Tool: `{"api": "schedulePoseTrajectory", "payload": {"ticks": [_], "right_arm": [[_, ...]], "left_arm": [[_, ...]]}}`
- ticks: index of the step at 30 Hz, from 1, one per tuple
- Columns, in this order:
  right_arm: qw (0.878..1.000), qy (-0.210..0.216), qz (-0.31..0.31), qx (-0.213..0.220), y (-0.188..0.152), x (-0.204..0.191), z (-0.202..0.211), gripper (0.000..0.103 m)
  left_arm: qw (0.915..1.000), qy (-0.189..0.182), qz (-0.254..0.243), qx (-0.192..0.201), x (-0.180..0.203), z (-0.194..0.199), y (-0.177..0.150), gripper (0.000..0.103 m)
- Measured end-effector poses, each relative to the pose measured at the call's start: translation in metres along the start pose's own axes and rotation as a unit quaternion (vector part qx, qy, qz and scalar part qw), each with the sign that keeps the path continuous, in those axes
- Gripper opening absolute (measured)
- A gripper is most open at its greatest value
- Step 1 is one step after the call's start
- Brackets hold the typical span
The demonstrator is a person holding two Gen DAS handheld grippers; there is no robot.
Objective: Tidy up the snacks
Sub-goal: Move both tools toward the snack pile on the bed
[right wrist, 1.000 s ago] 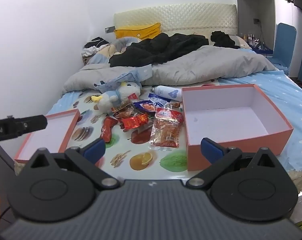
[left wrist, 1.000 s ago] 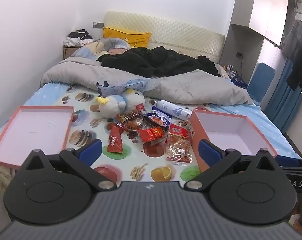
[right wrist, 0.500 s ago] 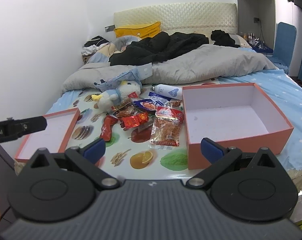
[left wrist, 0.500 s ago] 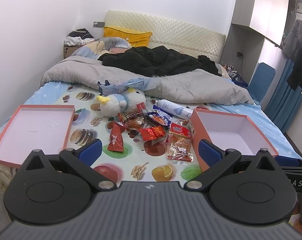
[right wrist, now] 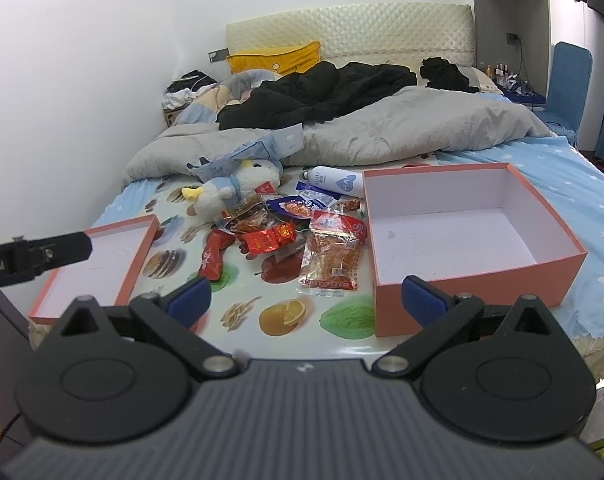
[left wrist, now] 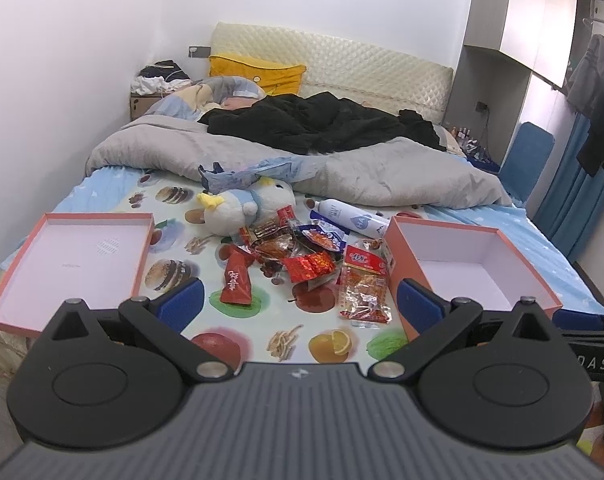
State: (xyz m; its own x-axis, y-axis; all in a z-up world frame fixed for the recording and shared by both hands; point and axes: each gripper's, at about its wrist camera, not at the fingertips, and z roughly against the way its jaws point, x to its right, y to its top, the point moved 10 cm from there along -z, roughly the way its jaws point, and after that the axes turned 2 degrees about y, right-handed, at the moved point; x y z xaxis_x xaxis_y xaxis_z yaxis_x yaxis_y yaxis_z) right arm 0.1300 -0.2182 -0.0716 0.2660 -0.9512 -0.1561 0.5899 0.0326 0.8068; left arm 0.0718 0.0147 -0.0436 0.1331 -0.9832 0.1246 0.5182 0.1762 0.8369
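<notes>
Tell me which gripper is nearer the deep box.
Right. The right gripper hangs open at the bed's near edge, its right finger just in front of the deep box. The left gripper, also open, sits further left, facing the snacks, the box to its right.

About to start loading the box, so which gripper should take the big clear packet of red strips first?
Probably the right gripper. It is open and empty, the clear packet lies just ahead of it, and the deep box stands directly beside that packet. The left gripper, also open, faces the red stick packet more.
</notes>
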Motion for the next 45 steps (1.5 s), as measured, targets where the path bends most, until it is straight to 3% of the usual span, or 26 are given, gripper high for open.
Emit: {"api": "schedulePoseTrajectory", "payload": {"ticks": [45], "right_arm": [[1.000, 0.004, -0.010, -0.028, -0.019, -0.001, -0.013, 0.103]], "left_arm": [[0.9990, 0.017, -0.012, -0.039, 0.002, -0.027, -0.026, 0.103]]}}
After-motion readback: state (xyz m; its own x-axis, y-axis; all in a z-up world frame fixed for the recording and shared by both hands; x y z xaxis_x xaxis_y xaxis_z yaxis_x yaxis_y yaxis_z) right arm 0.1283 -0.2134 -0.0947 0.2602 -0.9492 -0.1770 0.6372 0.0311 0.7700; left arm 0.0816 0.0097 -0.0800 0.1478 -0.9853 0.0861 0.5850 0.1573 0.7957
